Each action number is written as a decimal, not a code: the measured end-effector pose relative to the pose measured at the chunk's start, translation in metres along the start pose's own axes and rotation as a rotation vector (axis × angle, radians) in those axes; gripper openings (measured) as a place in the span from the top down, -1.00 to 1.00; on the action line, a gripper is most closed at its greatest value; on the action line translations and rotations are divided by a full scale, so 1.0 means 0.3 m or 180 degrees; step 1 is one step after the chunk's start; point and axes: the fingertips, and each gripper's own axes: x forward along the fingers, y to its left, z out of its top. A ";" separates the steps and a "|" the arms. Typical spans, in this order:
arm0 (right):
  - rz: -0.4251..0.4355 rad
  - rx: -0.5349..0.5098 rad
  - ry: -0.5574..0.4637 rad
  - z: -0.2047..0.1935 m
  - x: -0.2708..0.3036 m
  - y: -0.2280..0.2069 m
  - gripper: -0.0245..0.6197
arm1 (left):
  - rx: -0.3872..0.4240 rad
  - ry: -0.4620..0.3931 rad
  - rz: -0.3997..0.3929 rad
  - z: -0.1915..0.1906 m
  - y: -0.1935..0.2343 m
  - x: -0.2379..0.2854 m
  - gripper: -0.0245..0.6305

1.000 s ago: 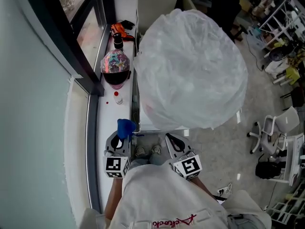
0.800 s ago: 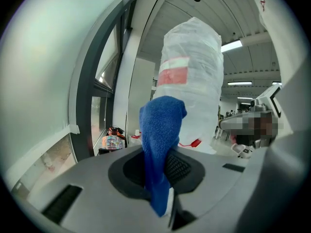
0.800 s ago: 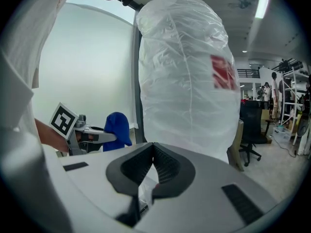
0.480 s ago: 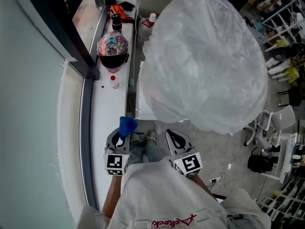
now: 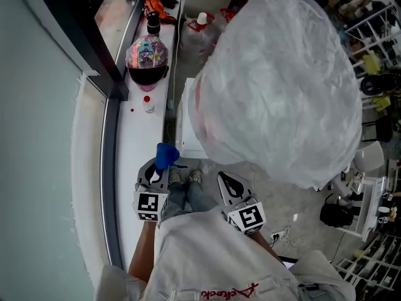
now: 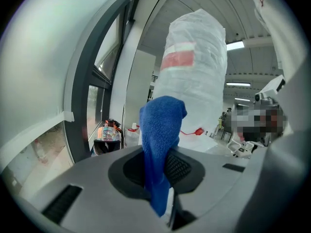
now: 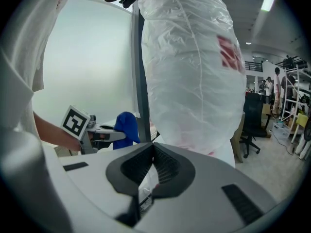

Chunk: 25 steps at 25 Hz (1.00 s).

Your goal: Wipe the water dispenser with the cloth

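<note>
Left gripper: jaws clamped on a blue cloth, whose free end stands up above the tips. Right gripper: jaws closed tip to tip, with nothing between them. Both are held low, close to the person's torso, and point toward the water dispenser; the left forearm is bare. The cloth lies just beside the dispenser's near left corner, below its plastic-wrapped bottle; whether it touches cannot be told. The right gripper sits near the dispenser's front, apart from the cloth.
</note>
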 end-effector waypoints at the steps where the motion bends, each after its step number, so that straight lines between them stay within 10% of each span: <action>1: -0.0006 0.0003 0.0005 0.000 0.001 -0.002 0.88 | 0.0041 -0.0027 -0.0010 0.020 0.021 0.030 0.73; 25: -0.0073 0.0132 0.0210 -0.057 -0.019 -0.045 0.88 | 0.0718 0.0534 -0.0245 0.178 0.225 0.861 0.73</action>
